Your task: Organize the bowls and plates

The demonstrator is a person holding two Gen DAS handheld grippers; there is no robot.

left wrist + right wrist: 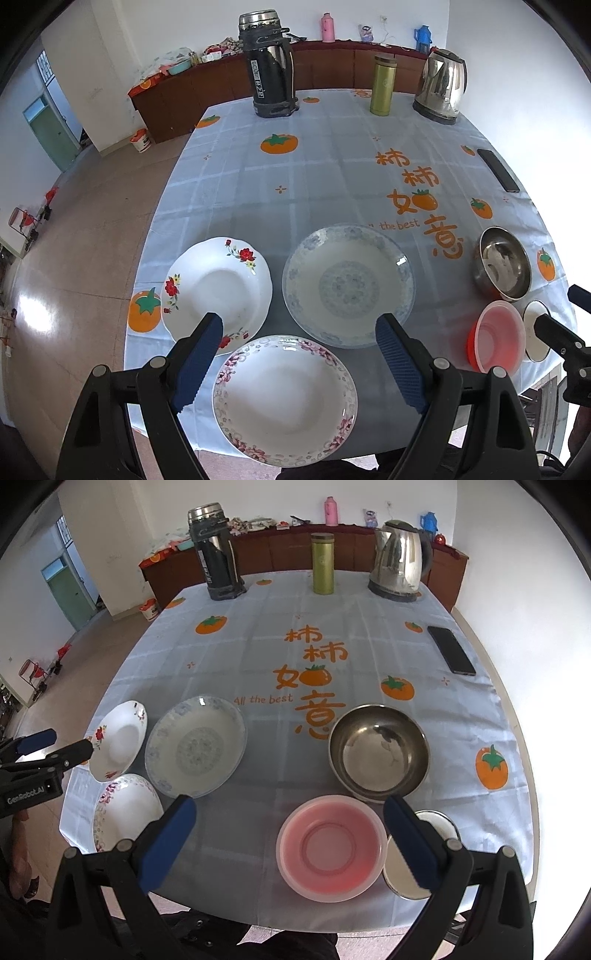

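Three plates lie at the table's near left: a pink-flower-rimmed plate (284,400) (123,810), a white plate with red roses (218,291) (118,740) and a blue-patterned plate (349,284) (195,746). To the right stand a steel bowl (504,264) (378,751), a pink plastic bowl (498,336) (330,847) and a small white enamel bowl (535,328) (402,864). My left gripper (299,325) is open and empty above the pink-flowered plate. My right gripper (290,805) is open and empty above the pink bowl.
A black thermos (267,62), a green flask (382,85) and a steel kettle (441,85) stand at the table's far edge. A black phone (450,650) lies at the right side. The persimmon-print cloth (258,646) covers the table; floor lies to the left.
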